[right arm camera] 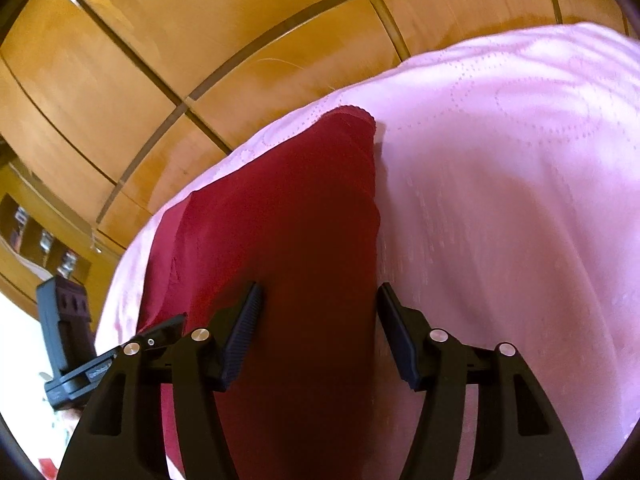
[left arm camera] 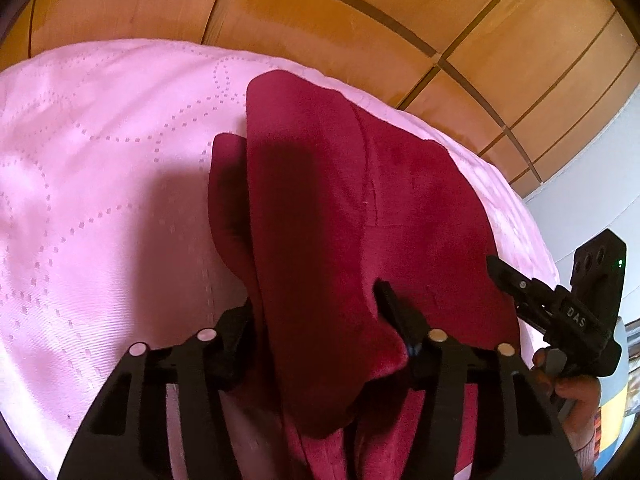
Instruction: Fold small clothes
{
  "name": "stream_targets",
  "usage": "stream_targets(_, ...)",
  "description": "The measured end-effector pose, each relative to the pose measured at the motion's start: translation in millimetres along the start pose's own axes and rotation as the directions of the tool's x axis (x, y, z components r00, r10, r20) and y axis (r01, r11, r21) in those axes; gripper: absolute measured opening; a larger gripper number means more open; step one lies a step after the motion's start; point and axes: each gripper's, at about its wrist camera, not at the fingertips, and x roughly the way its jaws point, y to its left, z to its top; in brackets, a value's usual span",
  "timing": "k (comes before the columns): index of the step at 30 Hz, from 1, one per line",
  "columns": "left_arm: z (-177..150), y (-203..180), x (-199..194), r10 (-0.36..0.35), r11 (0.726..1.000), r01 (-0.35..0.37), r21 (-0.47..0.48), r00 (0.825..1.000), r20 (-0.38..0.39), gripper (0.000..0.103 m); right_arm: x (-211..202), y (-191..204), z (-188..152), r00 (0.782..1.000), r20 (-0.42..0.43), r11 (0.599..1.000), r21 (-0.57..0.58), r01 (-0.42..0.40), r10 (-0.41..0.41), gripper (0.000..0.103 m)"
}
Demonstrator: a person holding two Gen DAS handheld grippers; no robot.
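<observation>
A dark red garment [left arm camera: 320, 184] lies on a pink quilted bedspread [left arm camera: 100, 160]. In the left wrist view a thick fold of it hangs between the fingers of my left gripper [left arm camera: 316, 304], whose jaws stand wide apart around the cloth. My right gripper [left arm camera: 500, 272] shows at the right edge of that view, over the garment's right side. In the right wrist view the garment [right arm camera: 280, 200] stretches ahead, and my right gripper [right arm camera: 318, 300] is open just above it, holding nothing. My left gripper [right arm camera: 168, 326] shows at the lower left there.
A glossy wooden headboard or wall of panels [left arm camera: 320, 12] stands behind the bed and also shows in the right wrist view [right arm camera: 160, 60]. A wooden shelf unit [right arm camera: 40, 240] is at the left. A pale wall [left arm camera: 592, 200] is at the right.
</observation>
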Motion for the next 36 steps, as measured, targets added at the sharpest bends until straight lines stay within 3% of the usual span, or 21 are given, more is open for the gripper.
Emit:
stream_targets(3,-1,-6,-7,0.018,0.999,-0.019,0.028,0.999,0.027,0.043,-5,7,-3,1.000,0.020,0.999,-0.046,0.017,-0.016,0.046)
stream_targets(8,-3,-15,-24,0.004,0.999,-0.008,0.050,0.997,0.077,0.038,-14,18,-4,0.998,0.060,0.995,-0.087,0.037,-0.032,0.042)
stream_targets(23,-18,-60,-41,-0.066,0.994,0.052,0.100,0.987,0.145,0.036,-72,18,-15,0.986,0.163,0.996,-0.081,0.033,-0.019,0.040)
stream_targets(36,-33,-139,-20,-0.123,0.963,0.093,0.254,0.986,0.108,0.036,-135,-21,-30,0.966,0.245,0.996,-0.023,0.087,-0.079,0.040)
